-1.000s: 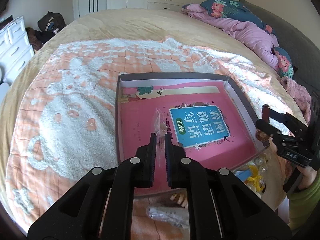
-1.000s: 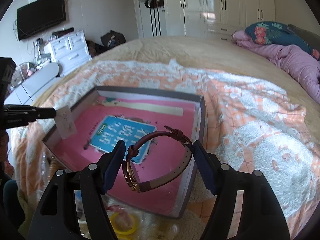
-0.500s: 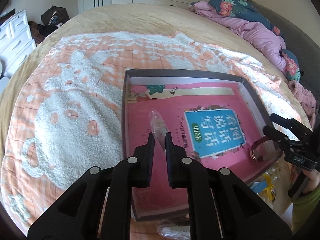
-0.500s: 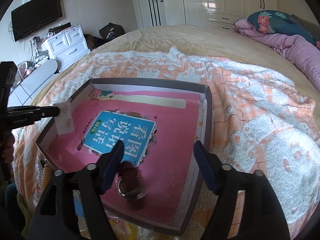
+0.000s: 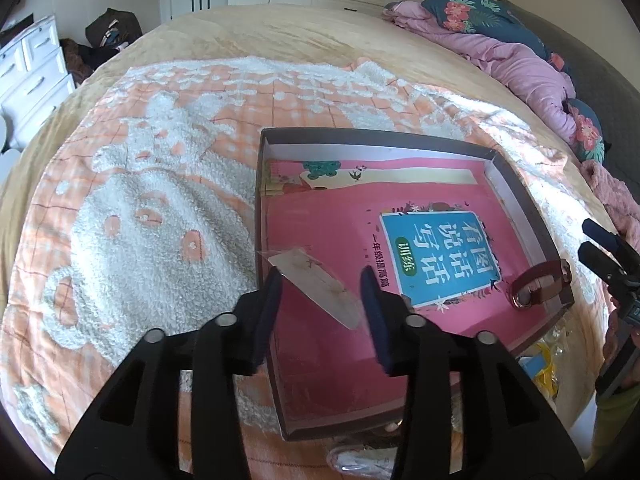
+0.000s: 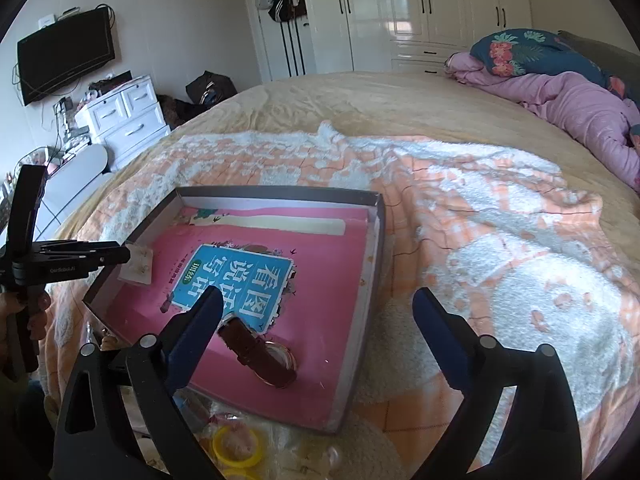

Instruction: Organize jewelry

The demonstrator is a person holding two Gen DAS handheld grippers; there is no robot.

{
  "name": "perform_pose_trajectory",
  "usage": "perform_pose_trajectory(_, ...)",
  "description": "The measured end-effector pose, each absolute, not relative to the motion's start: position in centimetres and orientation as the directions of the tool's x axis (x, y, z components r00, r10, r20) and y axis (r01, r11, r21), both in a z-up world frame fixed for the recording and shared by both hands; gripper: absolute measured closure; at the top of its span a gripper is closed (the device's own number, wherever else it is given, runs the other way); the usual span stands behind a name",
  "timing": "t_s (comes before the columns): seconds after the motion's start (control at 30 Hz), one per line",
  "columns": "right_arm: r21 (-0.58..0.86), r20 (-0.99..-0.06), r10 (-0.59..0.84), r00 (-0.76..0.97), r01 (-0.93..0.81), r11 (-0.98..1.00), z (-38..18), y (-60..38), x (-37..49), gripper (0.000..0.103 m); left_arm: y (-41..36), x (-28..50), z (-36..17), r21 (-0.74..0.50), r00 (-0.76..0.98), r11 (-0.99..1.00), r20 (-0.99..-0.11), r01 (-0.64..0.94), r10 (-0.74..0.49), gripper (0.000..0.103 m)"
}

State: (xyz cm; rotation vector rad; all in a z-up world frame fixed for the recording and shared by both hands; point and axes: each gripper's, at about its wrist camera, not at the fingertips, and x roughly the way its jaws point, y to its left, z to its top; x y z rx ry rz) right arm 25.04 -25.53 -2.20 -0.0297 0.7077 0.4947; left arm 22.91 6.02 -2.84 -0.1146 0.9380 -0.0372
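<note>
A shallow grey box (image 5: 516, 196) (image 6: 376, 240) lies on the bed with a pink book (image 5: 328, 232) (image 6: 320, 280) as its floor. A brown-strap watch (image 6: 260, 354) (image 5: 538, 286) lies in the box's near right corner. My right gripper (image 6: 316, 316) is open just above and behind it, not touching. A small clear bag with earrings (image 5: 316, 284) (image 6: 138, 266) lies at the box's left side. My left gripper (image 5: 320, 292) is open around the bag, its fingers apart from it.
An orange and white fluffy blanket (image 5: 160, 208) covers the bed around the box. Yellow rings and clear bags (image 6: 236, 446) lie in front of the box. Pink bedding (image 6: 580, 108) is piled at the far right. White drawers (image 6: 124, 120) stand left of the bed.
My right gripper opened and the watch dropped into the box's near right corner. My left gripper opened and let the earring bag go at the box's left side.
</note>
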Motion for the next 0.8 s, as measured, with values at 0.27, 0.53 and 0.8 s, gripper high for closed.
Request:
perform_pose_trajectory(0.27,0.155,-0.613,0.424,0.667,-0.426,0.892,-1.3,-26.4,23.5,0.006,5.3,21.5,-0.9,-0.097,0.624,0.995,-0.779,-0.018,-0.065,0.020)
perform_pose_trajectory(0.53,0.165,-0.589,0.425,0.688,-0.412,0.896,-0.1,-27.0,22.1,0.005,5.5,19.7,1.7,-0.111,0.663,0.993,-0.746,-0.046,-0.053,0.009)
perform_pose_trajectory(0.8,0.173,-0.557,0.432,0.709,-0.410,0.896,1.6,-27.8,20.7,0.005,6.1,17.8,4.4,-0.120,0.702,0.991,-0.711,-0.062,-0.042,0.009)
